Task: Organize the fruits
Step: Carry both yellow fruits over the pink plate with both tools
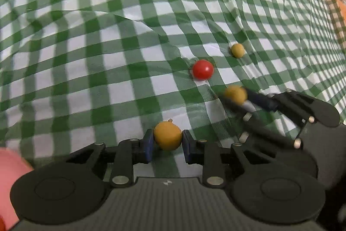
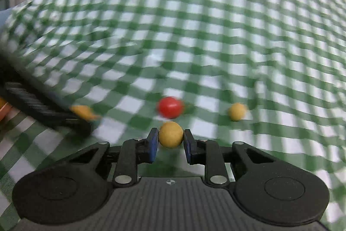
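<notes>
Black gripper housing fills the foreground in both wrist views. Left gripper (image 1: 168,140) first: its blue pads are clamped on a yellow ball (image 1: 167,135), which sits squarely between the fingertips with a short stem poking up. Moving right across the green checked cloth (image 1: 86,57), a red ball (image 1: 202,69) lies loose, and beyond it a small yellow ball (image 1: 237,50), apart from everything. Right gripper (image 2: 170,141) is likewise pinched tight on another yellow ball (image 2: 170,134), dead centre between its pads. Count: three yellow balls, one red, two grippers. At the bottom left corner a pink object (image 1: 8,176) edges in, too blurred to identify.
</notes>
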The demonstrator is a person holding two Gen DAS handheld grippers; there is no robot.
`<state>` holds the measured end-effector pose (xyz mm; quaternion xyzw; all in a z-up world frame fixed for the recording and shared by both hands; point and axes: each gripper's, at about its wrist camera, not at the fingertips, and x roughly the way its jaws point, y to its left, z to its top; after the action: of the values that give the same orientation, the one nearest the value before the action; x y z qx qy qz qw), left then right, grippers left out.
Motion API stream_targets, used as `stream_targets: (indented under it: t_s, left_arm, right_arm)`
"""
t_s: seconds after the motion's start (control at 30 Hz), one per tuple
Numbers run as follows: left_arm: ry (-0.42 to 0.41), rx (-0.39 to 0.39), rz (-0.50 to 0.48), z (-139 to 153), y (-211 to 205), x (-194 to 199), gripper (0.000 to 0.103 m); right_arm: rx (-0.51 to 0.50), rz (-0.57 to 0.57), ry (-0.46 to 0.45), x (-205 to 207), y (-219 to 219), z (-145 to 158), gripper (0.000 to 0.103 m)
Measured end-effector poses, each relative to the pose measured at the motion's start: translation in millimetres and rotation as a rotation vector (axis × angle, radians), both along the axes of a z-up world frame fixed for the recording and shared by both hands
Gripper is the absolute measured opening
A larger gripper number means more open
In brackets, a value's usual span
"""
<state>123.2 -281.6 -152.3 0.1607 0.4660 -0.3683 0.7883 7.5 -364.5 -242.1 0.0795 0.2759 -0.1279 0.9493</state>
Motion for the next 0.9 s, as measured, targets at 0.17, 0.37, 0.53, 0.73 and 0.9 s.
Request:
stream_targets:
  t_s: [0.17, 0.37, 0.53, 0.73, 0.9]
  left_arm:
    - [-0.014, -0.018, 0.071, 34.1, 42.6, -25.8, 0.030]
    - [-0.035, -0.020, 0.165, 72.4, 108.6, -70.0, 0.031]
    - [-0.063, -0.032, 0.255, 99.5, 170.8, -105.2, 0.031]
    - [-0.095, -0.062, 0.366, 121.3, 241.1, -136.4, 0.031]
    - [-0.118, -0.093, 0.438, 133.0, 287.9, -154.4, 0.031]
  right_arm:
    - [0.084, -0.108, -0.050, -31.3, -5.0, 27.7, 0.026]
    - [0.181, -0.084, -0.097, -91.7, 45.6, 77.5, 0.026]
    - [0.233, 0.026, -0.116, -129.0, 101.3, 115.5, 0.026]
    - [0.287, 0.154, -0.148, -141.1, 157.3, 157.6, 0.026]
    - [0.214, 0.234, -0.179, -150.7, 194.0, 184.9, 0.026]
